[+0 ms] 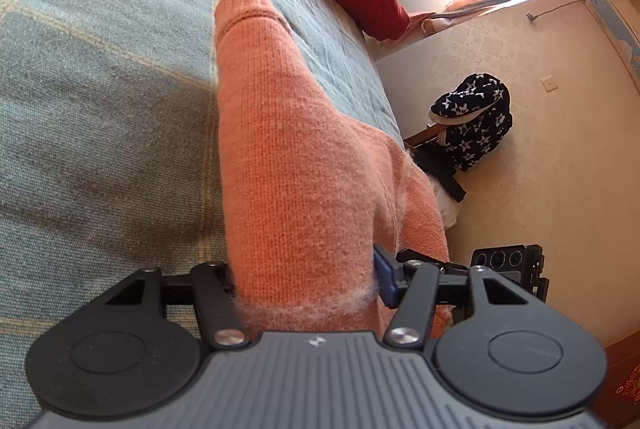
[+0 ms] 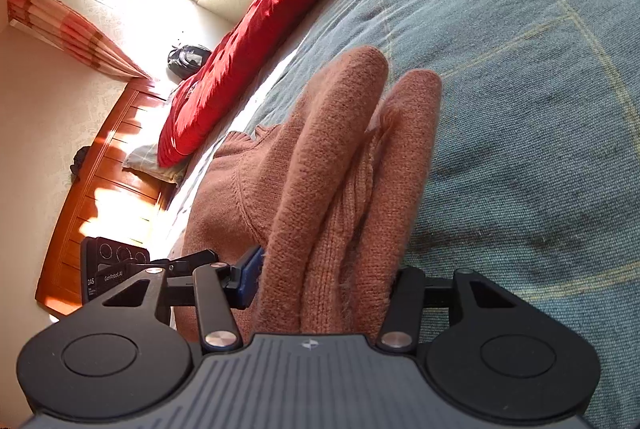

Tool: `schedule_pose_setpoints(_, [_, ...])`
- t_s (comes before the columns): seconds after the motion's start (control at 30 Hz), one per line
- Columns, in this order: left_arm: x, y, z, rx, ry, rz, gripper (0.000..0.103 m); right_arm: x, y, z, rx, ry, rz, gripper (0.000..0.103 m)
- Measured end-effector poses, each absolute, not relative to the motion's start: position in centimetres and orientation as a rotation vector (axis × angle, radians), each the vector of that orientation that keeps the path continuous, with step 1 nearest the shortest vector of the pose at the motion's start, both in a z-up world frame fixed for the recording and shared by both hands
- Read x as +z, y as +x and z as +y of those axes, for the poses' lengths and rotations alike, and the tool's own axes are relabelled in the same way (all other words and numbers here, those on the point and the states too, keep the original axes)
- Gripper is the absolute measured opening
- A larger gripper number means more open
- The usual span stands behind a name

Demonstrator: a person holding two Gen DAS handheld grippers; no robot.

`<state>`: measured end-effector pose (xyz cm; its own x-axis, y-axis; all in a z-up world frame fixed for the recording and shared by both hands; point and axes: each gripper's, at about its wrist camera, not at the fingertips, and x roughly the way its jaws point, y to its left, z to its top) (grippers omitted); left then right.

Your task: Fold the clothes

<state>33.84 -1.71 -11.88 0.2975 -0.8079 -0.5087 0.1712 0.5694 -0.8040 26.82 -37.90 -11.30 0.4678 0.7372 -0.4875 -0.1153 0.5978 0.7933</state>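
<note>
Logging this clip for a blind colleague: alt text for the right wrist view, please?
The right gripper is clamped on bunched folds of an orange sweater over a blue-green bedspread. A red quilt lies beyond.

red quilt [image 2: 248,45] lay along bed's far edge | blue-green plaid cover [image 1: 100,77] was spread flat | star-print garment [image 1: 476,117] sat by wall | backpack [image 2: 186,59] stood on floor

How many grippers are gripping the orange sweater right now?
2. The left gripper is clamped on a bunched part of the sweater; the right gripper is clamped on its gathered folds over the bed.
</note>
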Motion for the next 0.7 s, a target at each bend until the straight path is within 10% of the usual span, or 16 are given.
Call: schedule_pose_setpoints(0.7, [-13.7, 33.1, -2.6, -0.69, -0.739, 1.086, 0.071, -15.4, 26.4, -39.1, 0.612, 0.865, 0.956, 0.055])
